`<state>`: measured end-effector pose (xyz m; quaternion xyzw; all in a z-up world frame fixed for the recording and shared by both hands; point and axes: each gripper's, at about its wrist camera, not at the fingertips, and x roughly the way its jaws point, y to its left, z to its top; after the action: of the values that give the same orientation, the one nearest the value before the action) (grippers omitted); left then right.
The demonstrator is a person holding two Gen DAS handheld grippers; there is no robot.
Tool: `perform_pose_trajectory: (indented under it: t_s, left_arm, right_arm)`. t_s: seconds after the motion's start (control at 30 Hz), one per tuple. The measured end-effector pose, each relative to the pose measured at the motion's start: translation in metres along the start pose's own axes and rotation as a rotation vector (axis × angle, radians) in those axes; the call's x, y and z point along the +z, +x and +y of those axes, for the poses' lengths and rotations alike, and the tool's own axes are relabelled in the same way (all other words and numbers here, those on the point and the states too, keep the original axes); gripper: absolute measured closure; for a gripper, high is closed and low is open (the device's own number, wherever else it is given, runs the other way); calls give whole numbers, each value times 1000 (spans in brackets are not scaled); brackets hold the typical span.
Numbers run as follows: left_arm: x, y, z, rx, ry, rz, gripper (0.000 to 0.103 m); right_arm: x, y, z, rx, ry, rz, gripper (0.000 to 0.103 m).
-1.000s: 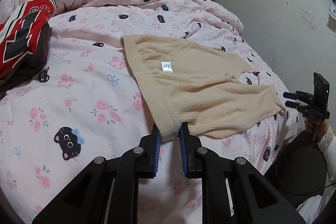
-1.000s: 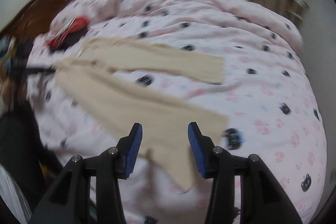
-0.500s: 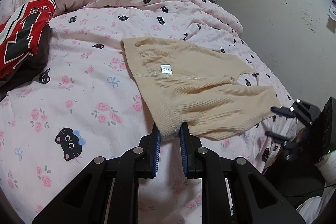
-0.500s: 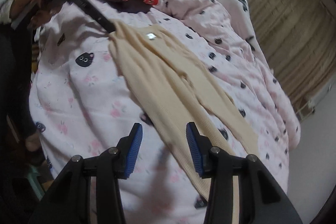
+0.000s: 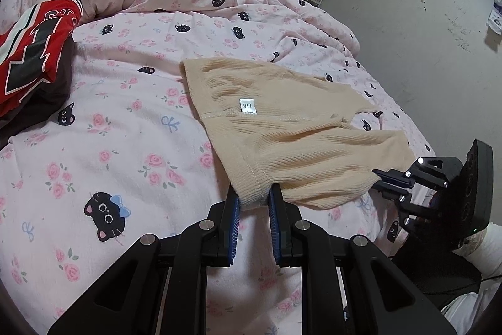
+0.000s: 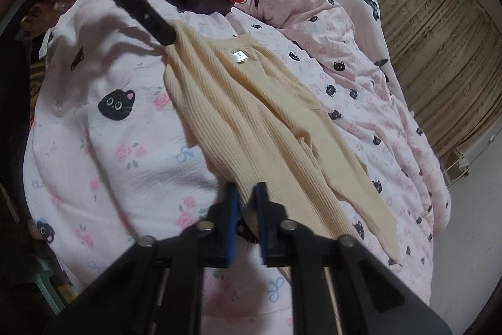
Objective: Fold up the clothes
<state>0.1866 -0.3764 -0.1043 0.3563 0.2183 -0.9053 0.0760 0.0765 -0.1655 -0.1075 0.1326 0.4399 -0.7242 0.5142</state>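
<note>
So the bed (image 5: 119,146) takes up basically the whole room view, pink cover with roses and black cat faces, rumpled duvet piled at the far end. Lying across the middle of it is a pair of beige ribbed leggings (image 5: 282,128), waistband toward the left, legs trailing off to the right, inside-out going by the little size tag (image 5: 247,106) showing at the waist.

Both ends of the near edge are pinched. The left gripper (image 5: 253,203) has its jaws clamped on the near corner of the waistband, and the right gripper (image 6: 248,200) has its jaws closed on the ribbed fabric of the near leg (how much cloth is actually between the pads I can't quite tell from here). The far leg lies splayed away from the near one.

My read: this is the lengthwise fold, near leg about to go over onto the far one. That would call for lifting both ends together, keeping the edge taut so the knit doesn't sag, and laying it down lined up with the far edge.

Far left there's a red jersey (image 5: 34,49) sitting on something dark (image 5: 47,96), looks like a stack.

Containers: none on the bed that I can see, so nothing to report there.
</note>
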Motion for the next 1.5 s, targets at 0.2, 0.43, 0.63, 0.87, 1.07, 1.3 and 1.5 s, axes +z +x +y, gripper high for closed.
perform_pose_trajectory:
  t_s: [0.2, 0.43, 0.63, 0.87, 1.07, 1.3, 1.5]
  left_arm:
    - [1, -9, 1, -8, -5, -23, 88]
    - [0, -21, 0, -20, -12, -31, 88]
    - [-5, -20, 1, 17, -29, 14, 88]
    - [-14, -5, 3, 57, -21, 90, 87]
    - [-16, -4, 8, 49, -49, 97, 84]
    - [-18, -18, 9, 63, -63, 62, 73]
    - [-18, -32, 8, 53, -86, 3, 73]
  right_arm:
    - [1, -22, -11, 82, 57, -22, 99]
    - [-4, -39, -7, 152, 50, -20, 99]
    - [-9, -39, 2, 217, 41, -2, 99]
    - [-15, -33, 13, 253, 24, 30, 99]
    - [-23, -25, 18, 253, 15, 58, 92]
    - [-45, -46, -8, 214, 37, 65, 82]
    - [-82, -55, -43, 103, 40, 133, 79]
